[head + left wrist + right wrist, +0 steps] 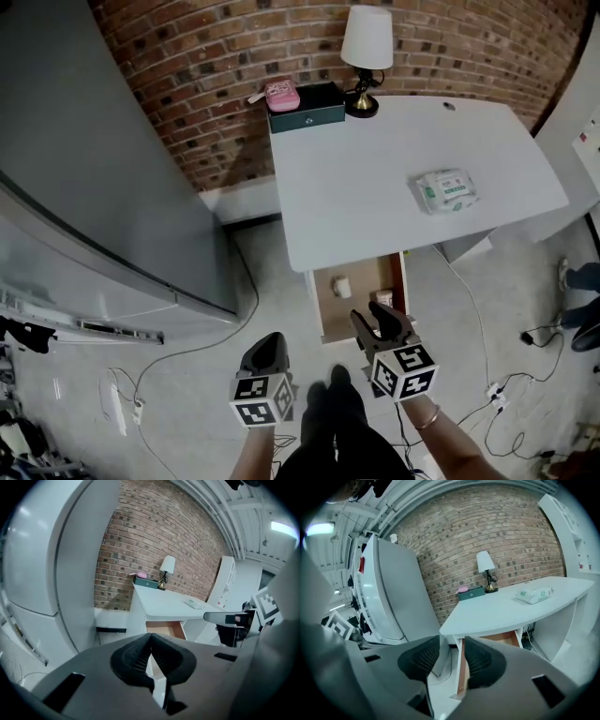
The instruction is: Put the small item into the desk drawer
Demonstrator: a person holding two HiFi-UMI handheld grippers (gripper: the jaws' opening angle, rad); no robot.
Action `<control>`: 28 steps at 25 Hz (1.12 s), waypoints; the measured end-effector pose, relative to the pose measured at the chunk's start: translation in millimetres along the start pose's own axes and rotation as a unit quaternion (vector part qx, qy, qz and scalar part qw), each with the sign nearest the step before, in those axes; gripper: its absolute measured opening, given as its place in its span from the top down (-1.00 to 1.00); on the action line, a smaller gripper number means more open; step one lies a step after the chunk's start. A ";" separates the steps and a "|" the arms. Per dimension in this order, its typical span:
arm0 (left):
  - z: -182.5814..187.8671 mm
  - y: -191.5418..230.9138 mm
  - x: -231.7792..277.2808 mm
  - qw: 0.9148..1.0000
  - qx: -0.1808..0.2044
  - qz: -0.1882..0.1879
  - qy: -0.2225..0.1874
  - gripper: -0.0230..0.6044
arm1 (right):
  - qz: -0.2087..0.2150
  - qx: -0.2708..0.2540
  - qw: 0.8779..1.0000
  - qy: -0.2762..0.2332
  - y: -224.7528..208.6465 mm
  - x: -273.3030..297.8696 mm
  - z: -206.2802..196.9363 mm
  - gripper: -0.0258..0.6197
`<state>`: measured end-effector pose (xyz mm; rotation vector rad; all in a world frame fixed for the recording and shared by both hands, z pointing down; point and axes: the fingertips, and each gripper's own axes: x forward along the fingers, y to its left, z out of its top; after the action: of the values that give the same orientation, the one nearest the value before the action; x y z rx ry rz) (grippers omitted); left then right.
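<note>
Leftmost in the head view stands a tall grey cabinet (112,169), with cables (187,352) trailing over the floor below it. Your left gripper (270,339) hangs low in front of you. Only the left gripper view settles its state: the two ribbed tips (151,639) meet, with nothing pinched between them.

Behind it, against the brick wall, a green box (307,108) sits at the back corner of the white desk (375,187). A pink item (281,95) lies on the box and a table lamp (366,42) stands just beside it.

Under the desk's front edge the drawer (405,281) is pulled out. The small white item (342,286) already lies inside, on the left part of the wooden bottom. You see it only from the head view. The left gripper view shows just the drawer's wooden inside (164,629), and the right gripper view shows only a slice of it (501,639).

Your right gripper (370,314) hovers above the drawer's front. Its own view shows the jaws (453,641) parted by a clear gap, with nothing held between them.

Further right on the desk lies a pack of wet wipes (447,190), well apart from the lamp.
</note>
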<state>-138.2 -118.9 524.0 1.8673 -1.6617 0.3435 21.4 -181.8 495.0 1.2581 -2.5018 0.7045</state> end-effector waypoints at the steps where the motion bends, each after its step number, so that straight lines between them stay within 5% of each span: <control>1: 2.8 -5.1 -3.0 1.000 0.007 -0.005 -0.002 0.86 | 0.001 0.002 1.000 -0.008 4.4 -9.4 5.8 0.39; 20: 39.0 -68.7 -73.2 0.993 0.070 -0.087 -0.047 0.86 | -0.047 0.008 0.994 -0.093 51.3 -148.6 46.1 0.89; 28: 42.4 -89.0 -94.9 0.989 0.088 -0.102 -0.057 0.86 | -0.045 0.013 0.994 -0.100 59.9 -181.2 41.2 0.90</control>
<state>-77.9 -65.1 413.6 2.2050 -1.5356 0.3122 80.6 -49.4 364.3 1.5095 -2.5795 0.6202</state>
